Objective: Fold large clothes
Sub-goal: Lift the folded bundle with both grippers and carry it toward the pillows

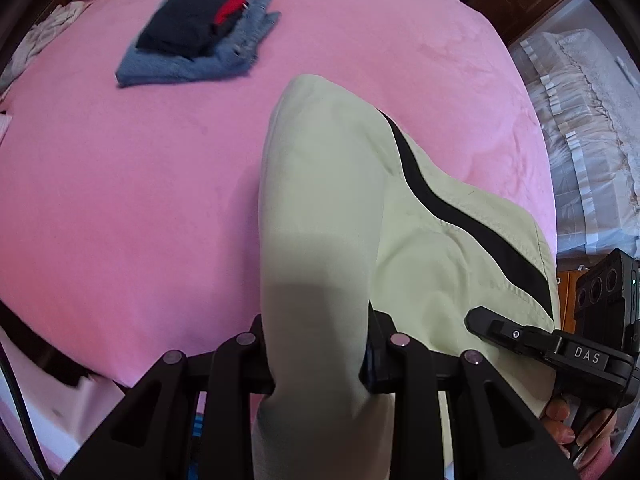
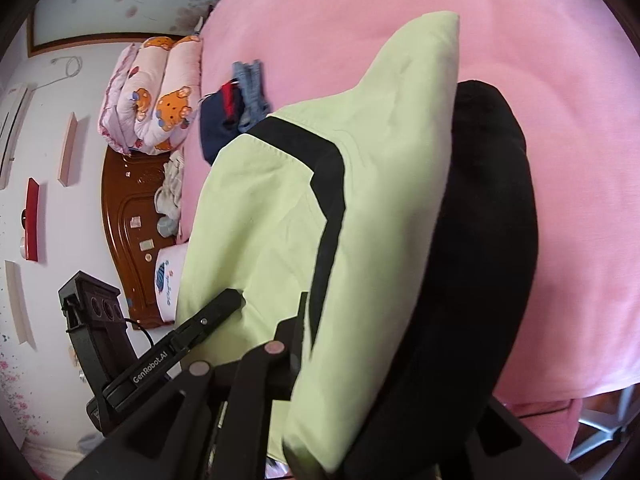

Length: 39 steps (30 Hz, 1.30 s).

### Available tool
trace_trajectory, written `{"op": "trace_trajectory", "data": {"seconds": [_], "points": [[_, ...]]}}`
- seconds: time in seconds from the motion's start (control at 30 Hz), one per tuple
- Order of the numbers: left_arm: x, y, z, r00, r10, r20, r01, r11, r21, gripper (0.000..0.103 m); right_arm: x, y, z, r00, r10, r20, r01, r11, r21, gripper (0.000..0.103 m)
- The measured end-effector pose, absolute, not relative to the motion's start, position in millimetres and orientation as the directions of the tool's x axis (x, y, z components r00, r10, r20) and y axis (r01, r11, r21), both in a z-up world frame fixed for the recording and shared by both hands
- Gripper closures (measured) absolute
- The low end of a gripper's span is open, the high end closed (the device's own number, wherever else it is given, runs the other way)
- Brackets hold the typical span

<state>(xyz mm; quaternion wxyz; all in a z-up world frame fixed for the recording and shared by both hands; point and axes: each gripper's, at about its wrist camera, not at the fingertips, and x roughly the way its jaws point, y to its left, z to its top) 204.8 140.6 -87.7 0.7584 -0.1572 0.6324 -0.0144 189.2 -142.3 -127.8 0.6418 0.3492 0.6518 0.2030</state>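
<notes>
Two grippers pinch one pale green garment (image 1: 320, 208) above the pink bed (image 1: 120, 184): left gripper (image 1: 320, 360) at lower centre, right gripper (image 1: 476, 320), marked "DAS", lower right; "GenRobot.AI" reads on the left.

The left gripper (image 1: 320, 360) clamps a pale green garment (image 1: 332, 208) with a black stripe, lifted over the pink bed (image 1: 120, 200); folded clothes (image 1: 200, 40) lie farther back.
</notes>
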Motion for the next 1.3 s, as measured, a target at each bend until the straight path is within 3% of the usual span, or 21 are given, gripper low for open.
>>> {"op": "trace_trajectory", "data": {"seconds": [0.2, 0.37, 0.63, 0.77, 1.0, 1.23, 1.3], "points": [[242, 251, -56, 0.279, -0.169, -0.945, -0.117, 0.971, -0.208, 0.076, 226, -28, -104, 0.138, 0.737, -0.661, 0.181, 0.638, 0.749, 0.094], [297, 328, -26, 0.376, -0.141, -0.916, -0.134, 0.970, -0.204, 0.076, 286, 42, -68, 0.187, 0.727, -0.661, 0.067, 0.662, 0.747, 0.094], [398, 388, 26, 0.542, -0.032, -0.840, -0.165, 0.976, -0.144, 0.076, 406, 121, -23, 0.246, 0.781, -0.575, -0.108, 0.611, 0.784, 0.094], [450, 416, 27, 0.583, -0.005, -0.812, -0.189, 0.972, -0.142, 0.076, 465, 159, -16, 0.272, 0.780, -0.564, -0.168, 0.615, 0.770, 0.094], [520, 450, -34, 0.585, -0.015, -0.811, -0.204, 0.965, -0.164, 0.076, 537, 190, -65, 0.252, 0.783, -0.569, -0.192, 0.617, 0.763, 0.094], [577, 480, -150, 0.505, -0.071, -0.860, -0.236, 0.947, -0.216, 0.074, 589, 201, -173, 0.175, 0.754, -0.634, -0.077, 0.652, 0.754, 0.094], [586, 483, -177, 0.504, -0.065, -0.862, -0.244, 0.946, -0.214, 0.070, 598, 199, -205, 0.164, 0.753, -0.637, -0.034, 0.650, 0.759, 0.094]]}}
